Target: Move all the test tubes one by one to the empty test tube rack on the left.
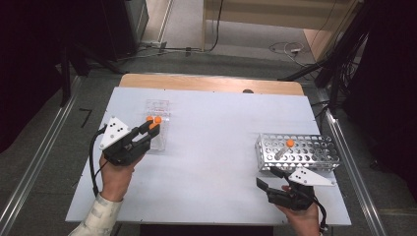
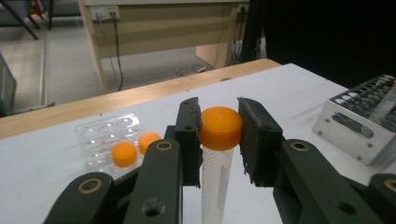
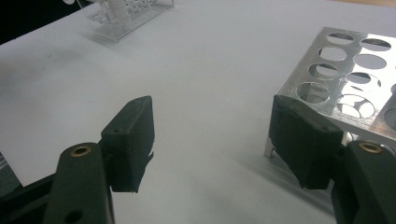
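Your left gripper [image 2: 219,135], centre frame, pinches a clear plastic tube with an orange cap [image 2: 220,128]; the clear plastic rack [image 2: 100,133] sits lower left. Your right gripper [image 3: 212,140] is spread wide, holding nothing, beside the perforated metal rack [image 3: 345,79] at right.

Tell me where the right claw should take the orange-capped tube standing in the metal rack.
Probably the orange cap, from above: the tube stands in the metal rack, so only its top is clear of the holes. Right claw is open.
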Motion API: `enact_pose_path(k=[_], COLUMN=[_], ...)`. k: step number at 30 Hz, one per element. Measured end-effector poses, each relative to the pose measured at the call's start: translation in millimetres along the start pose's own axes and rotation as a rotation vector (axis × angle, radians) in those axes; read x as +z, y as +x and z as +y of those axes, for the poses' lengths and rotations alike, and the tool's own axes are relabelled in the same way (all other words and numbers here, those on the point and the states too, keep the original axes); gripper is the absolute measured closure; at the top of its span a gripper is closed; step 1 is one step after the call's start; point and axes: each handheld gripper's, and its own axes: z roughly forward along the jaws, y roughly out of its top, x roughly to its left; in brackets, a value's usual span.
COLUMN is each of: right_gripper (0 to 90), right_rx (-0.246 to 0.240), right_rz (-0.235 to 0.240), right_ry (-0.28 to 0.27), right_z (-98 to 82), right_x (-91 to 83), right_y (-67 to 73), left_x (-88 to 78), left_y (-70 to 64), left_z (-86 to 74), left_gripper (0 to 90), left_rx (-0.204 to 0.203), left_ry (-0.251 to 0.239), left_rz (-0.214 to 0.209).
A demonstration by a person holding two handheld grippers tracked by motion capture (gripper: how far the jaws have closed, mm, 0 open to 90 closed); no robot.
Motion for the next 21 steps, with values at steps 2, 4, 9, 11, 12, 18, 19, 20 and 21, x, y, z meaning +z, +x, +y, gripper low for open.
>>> enact_pose_path(k=[2, 4, 9, 11, 12, 18, 19, 20, 21], right_gripper=[29.6, 29.9, 30.2, 30.4, 30.3, 30.1, 30.1, 30.1, 30.1], right_rx=[-0.002, -0.005, 0.019, 0.014, 0.017, 0.025, 0.021, 0.020, 0.020], right_rz=[-0.006, -0.017, -0.019, -0.031, -0.034, -0.049, -0.051, -0.055, -0.055], right_ry=[0.002, 0.003, -0.005, -0.007, -0.008, -0.018, -0.017, -0.018, -0.018], right_z=[0.0, 0.1, -0.7, -1.2, -1.3, -1.3, -1.2, -1.2, -1.2], right_x=[-0.9, -2.1, -7.5, -9.1, -9.7, -12.3, -12.4, -12.4, -12.5], right_y=[-0.7, -1.3, -4.2, -4.9, -4.9, -5.8, -5.6, -5.4, -5.2], left_x=[0.5, 2.1, 7.7, 9.8, 10.9, 20.0, 20.8, 21.6, 22.3], left_y=[5.0, 11.5, 26.3, 30.6, 31.8, 34.6, 35.2, 35.7, 36.2], left_z=[2.5, 5.0, 8.2, 8.3, 8.2, 4.8, 4.3, 3.9, 3.6], left_gripper=[70.6, 70.6, 70.6, 70.6, 70.6, 70.6, 70.7, 70.7, 70.6], left_rx=[-0.001, -0.011, -0.030, -0.035, -0.037, -0.033, -0.031, -0.032, -0.034], left_ry=[-0.004, -0.009, -0.010, -0.012, -0.012, -0.001, -0.002, -0.005, -0.007], left_rz=[0.034, 0.054, 0.100, 0.113, 0.118, 0.135, 0.140, 0.143, 0.143])
